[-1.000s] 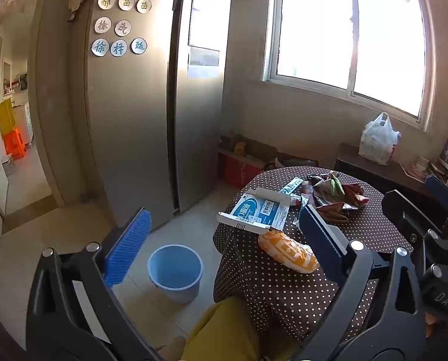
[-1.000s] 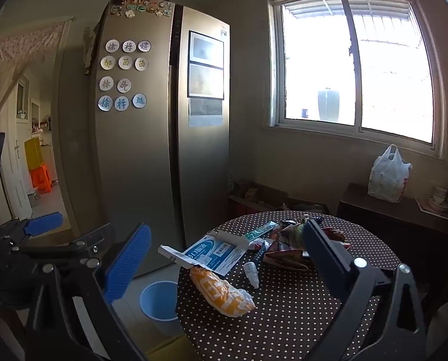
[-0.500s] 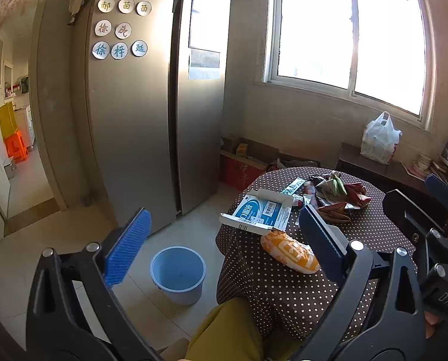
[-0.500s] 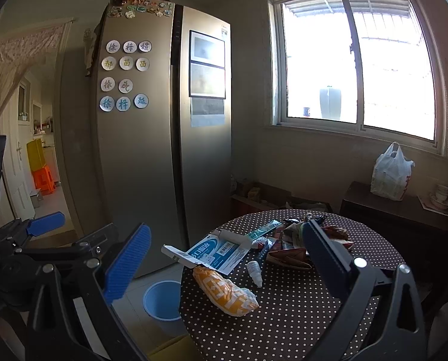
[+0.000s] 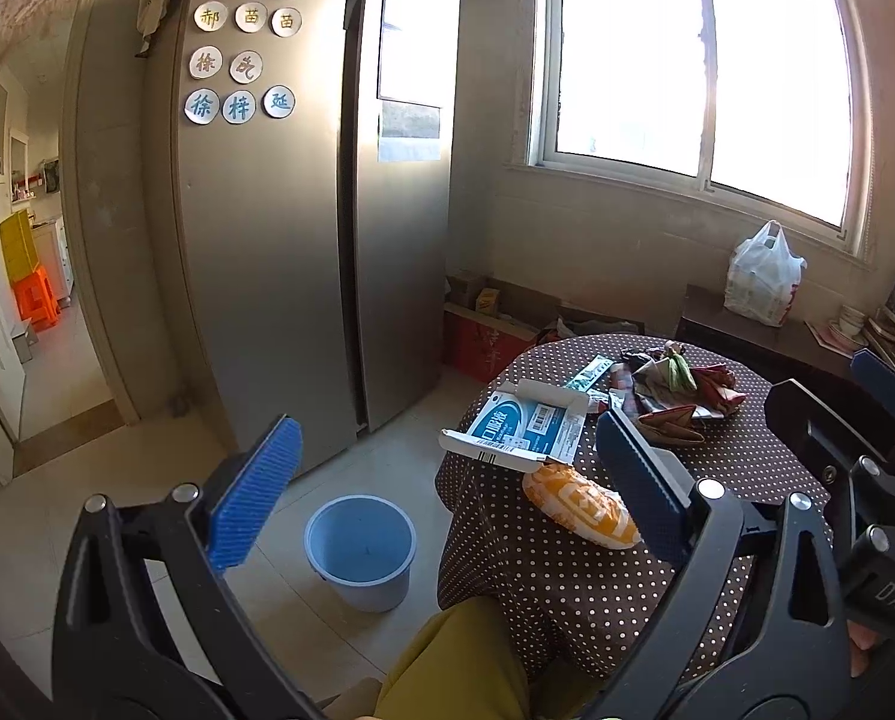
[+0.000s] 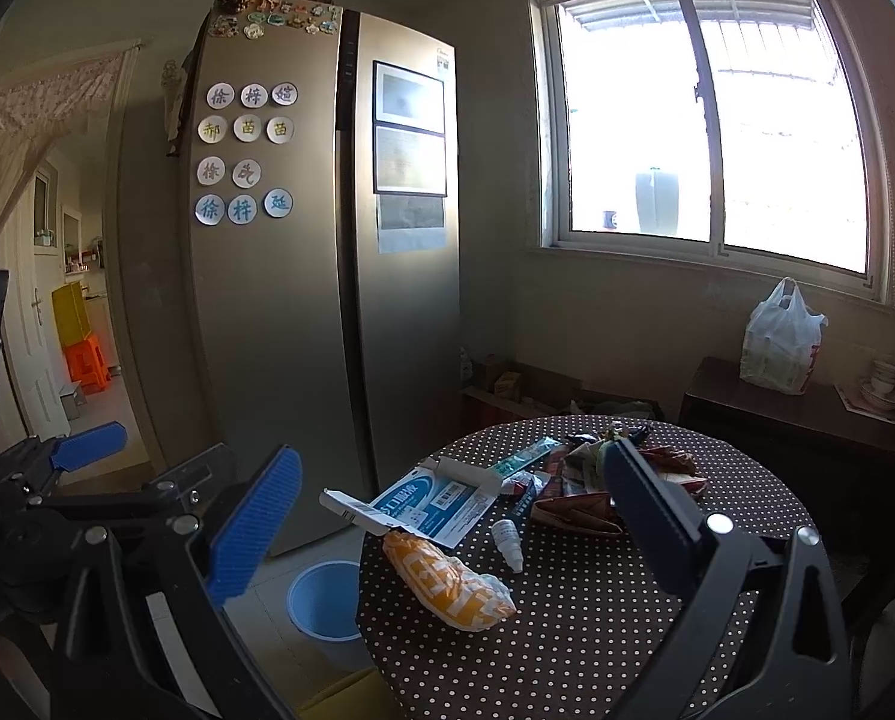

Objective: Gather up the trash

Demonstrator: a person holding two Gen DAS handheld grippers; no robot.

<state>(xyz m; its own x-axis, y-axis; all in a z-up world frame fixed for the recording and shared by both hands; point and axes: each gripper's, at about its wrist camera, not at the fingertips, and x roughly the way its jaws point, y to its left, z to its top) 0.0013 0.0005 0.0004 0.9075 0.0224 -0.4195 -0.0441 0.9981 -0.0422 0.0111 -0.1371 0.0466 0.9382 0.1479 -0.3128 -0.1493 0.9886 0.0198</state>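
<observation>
Trash lies on your round bench with the brown polka-dot cloth: an orange-and-white crinkled snack bag near the edge, a flattened blue-and-white cardboard box just behind it, overhanging the rim. A light-blue plastic bucket stands on the floor beside the bench. Your left gripper and right gripper hang clear with fingers spread wide, holding nothing.

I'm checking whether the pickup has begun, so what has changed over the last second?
Very little. Both views drifted slightly, so the left gripper and right gripper shifted a little, still wide open and empty. Nothing was gripped or released. The orange packet, flattened blue-and-white box, dropper bottle and wrapper pile stay on the dotted table; the blue bucket stays on the floor.
</observation>
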